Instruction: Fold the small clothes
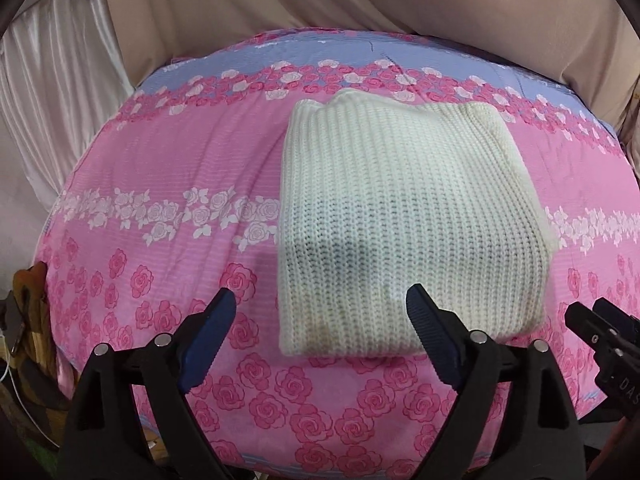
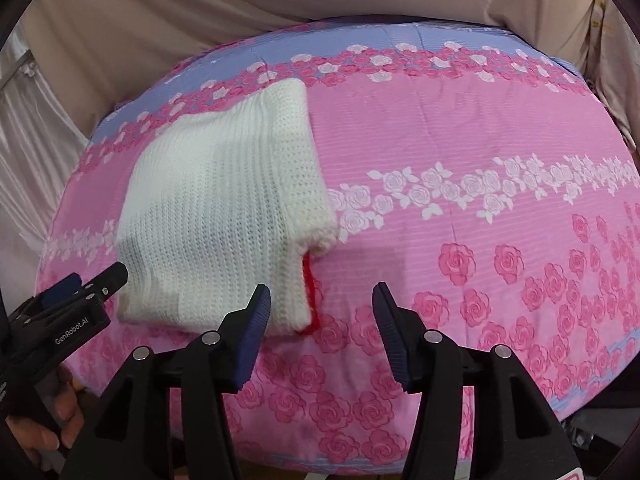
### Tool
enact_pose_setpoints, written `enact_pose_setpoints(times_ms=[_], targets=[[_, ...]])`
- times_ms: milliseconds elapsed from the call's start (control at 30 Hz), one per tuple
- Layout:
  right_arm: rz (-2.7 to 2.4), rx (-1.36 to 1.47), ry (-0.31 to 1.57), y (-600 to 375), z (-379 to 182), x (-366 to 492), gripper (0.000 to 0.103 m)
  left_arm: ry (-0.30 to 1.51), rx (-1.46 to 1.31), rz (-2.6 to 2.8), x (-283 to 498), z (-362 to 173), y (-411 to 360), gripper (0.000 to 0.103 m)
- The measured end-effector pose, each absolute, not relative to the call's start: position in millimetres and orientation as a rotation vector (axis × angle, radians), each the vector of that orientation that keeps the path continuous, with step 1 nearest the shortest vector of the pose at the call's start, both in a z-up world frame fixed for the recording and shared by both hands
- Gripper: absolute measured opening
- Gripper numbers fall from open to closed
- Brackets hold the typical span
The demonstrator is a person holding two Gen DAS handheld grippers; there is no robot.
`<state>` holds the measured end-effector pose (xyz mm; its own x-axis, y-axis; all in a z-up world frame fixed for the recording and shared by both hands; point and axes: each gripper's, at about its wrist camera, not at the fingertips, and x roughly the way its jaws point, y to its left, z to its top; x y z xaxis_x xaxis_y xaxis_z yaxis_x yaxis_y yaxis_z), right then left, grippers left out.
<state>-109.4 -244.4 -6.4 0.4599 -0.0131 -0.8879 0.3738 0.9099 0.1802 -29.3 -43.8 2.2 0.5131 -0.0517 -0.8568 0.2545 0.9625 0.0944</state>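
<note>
From my right wrist camera I can read "GenRobot.AI" in small pale letters on the black side of the left tongs [image 2: 86, 286], running along the body at the lower left of the view. From my left wrist camera, the black housing of the right tongs [image 1: 596, 320] at the far right edge carries pale letters that look like "DAS", cut off by the frame, so I cannot tell the full word. At the bottom right corner of the right wrist view there is a scrap of a red-edged label, too cropped for me to read. I see no other readable text or numbers.
</note>
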Motion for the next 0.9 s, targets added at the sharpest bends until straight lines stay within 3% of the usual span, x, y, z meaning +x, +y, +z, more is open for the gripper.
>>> enact_pose_setpoints(times_ms=[233,900], targets=[[-0.275,0.378,1.084,-236,-12,-129,0.062,1.032,0.21,-0.174,-53,-4,-40,0.085],[-0.263,0.284,1.063,-201,0,-152,0.063,1.014,0.231,-0.188,-89,2,-40,0.085]])
